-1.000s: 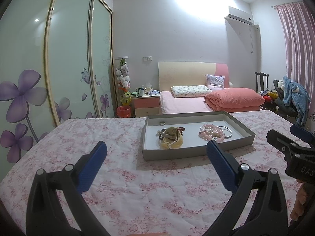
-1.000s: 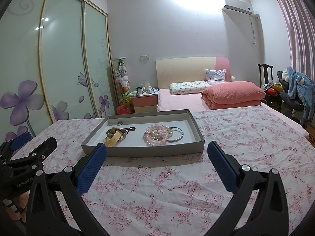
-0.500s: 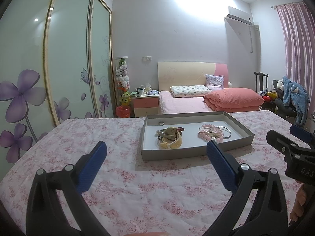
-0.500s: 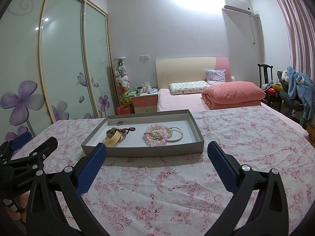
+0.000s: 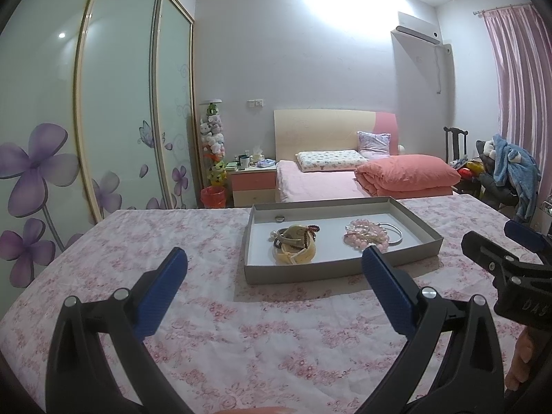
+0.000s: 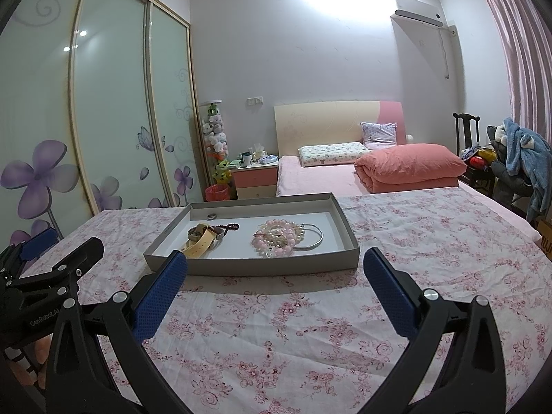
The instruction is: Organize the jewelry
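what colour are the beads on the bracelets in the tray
Pale pink, mixed with pearly white beads; clearest in the right wrist view.

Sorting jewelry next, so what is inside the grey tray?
The grey tray holds a small ring, a cream watch strap, dark beads, pink bead bracelets and a silver bangle. Anything under the piles is hidden.
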Available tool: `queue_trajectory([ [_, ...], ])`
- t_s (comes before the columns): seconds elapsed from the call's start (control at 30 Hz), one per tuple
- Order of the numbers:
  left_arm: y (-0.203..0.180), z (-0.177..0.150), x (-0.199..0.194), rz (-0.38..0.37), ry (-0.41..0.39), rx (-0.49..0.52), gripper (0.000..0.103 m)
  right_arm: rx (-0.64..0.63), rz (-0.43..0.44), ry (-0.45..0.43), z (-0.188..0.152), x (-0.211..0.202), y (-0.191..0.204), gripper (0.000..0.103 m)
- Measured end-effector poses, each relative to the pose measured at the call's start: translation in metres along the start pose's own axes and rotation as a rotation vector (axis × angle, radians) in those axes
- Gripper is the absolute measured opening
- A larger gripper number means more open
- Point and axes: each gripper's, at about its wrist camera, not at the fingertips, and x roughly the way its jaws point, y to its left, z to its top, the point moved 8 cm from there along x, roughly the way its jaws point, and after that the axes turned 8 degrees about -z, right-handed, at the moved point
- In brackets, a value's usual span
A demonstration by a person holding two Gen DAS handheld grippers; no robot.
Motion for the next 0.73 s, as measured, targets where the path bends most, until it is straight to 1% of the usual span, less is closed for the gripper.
queue_trajectory([
  [0.73,0.0026,0.0011,0.0012,-0.005,0.001,-0.011,0.099,0.001,-0.001,0.0,0.0003,0.0,-0.0003,0.101],
])
